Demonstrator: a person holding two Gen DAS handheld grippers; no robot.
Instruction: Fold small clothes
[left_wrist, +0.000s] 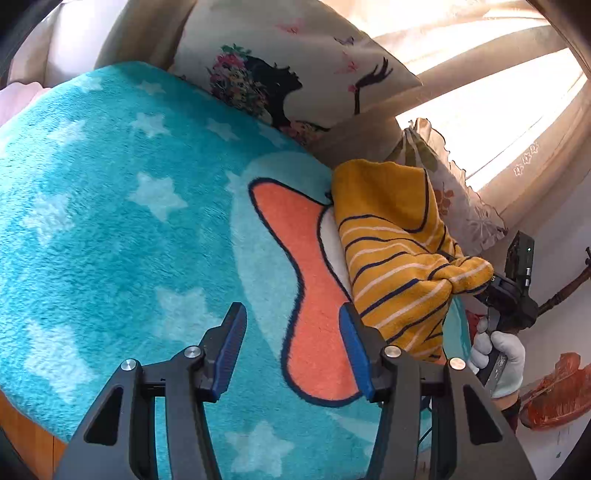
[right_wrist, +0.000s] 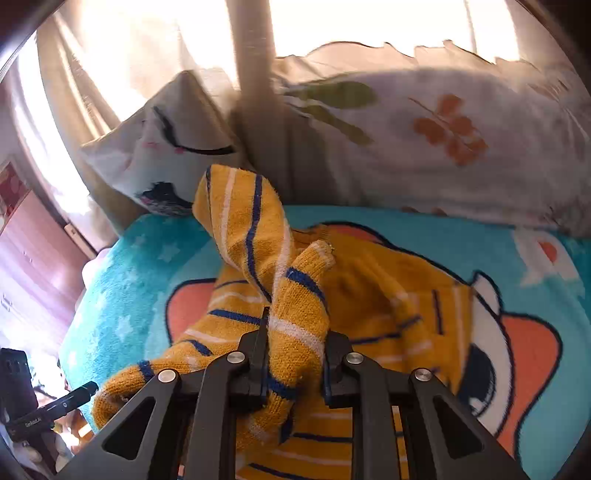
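Note:
A small mustard-yellow sweater (left_wrist: 391, 251) with navy and white stripes lies on a fluffy turquoise blanket (left_wrist: 110, 221) with stars and an orange cartoon figure. My left gripper (left_wrist: 291, 347) is open and empty, hovering over the blanket just left of the sweater. My right gripper (right_wrist: 295, 354) is shut on a bunched fold of the sweater (right_wrist: 295, 314) and lifts it off the blanket. In the left wrist view the right gripper (left_wrist: 495, 284) grips the sweater's right end, held by a gloved hand (left_wrist: 498, 354).
A printed pillow with a woman's profile (left_wrist: 288, 74) and a floral ruffled pillow (right_wrist: 443, 140) lean at the blanket's far edge under bright curtains (left_wrist: 498, 92). An orange wooden edge (left_wrist: 29, 435) shows at the lower left. A red leaf-shaped object (left_wrist: 554, 395) sits at the right.

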